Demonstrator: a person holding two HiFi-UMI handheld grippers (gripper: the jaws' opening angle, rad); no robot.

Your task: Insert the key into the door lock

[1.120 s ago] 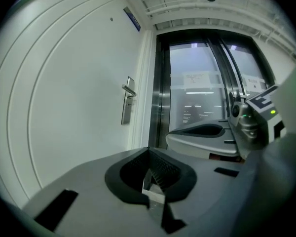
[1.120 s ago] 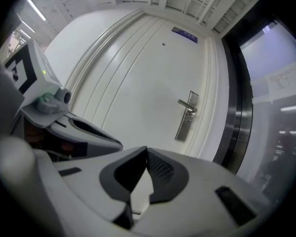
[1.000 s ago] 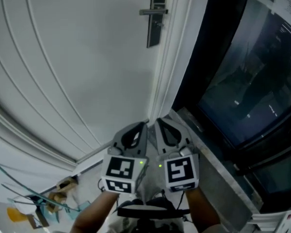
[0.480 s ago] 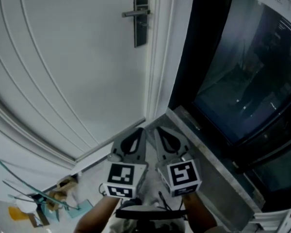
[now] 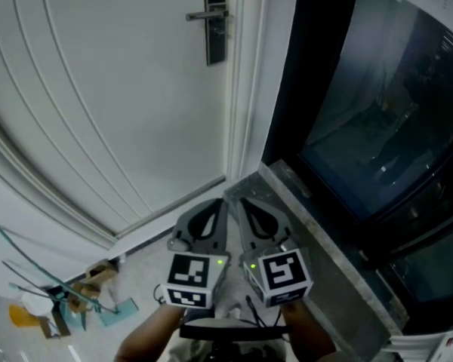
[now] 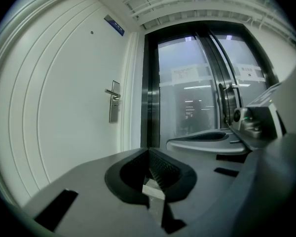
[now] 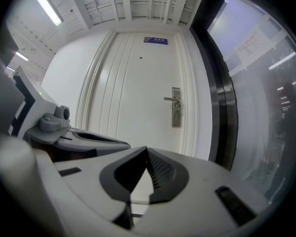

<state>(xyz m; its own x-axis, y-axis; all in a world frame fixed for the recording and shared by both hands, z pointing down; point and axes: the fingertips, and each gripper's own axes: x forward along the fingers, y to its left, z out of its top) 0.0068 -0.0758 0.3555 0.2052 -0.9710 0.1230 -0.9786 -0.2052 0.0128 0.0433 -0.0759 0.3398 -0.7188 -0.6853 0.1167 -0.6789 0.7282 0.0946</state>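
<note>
Over the last second the door lock (image 5: 215, 23) has drifted left in the head view, yet it stays well apart from both tongs. The left tongs (image 5: 220, 204) and right tongs (image 5: 239, 202) are pressed together. A pale sliver (image 6: 153, 189) deep in the left pair may be the key, so the approach likely remains.

1. Door (image 5: 121, 89): white, long curved ribs.
2. Lever handle (image 5: 208, 15), lock plate (image 5: 215, 36): silver-grey metal.
3. Door sign (image 7: 156, 40): blue.
4. Left gripper (image 5: 217, 206), right gripper (image 5: 245, 204): grey; cubes carry black-and-white squares; green lights.
5. Glass door (image 5: 377, 111): dark, black-framed.
</note>
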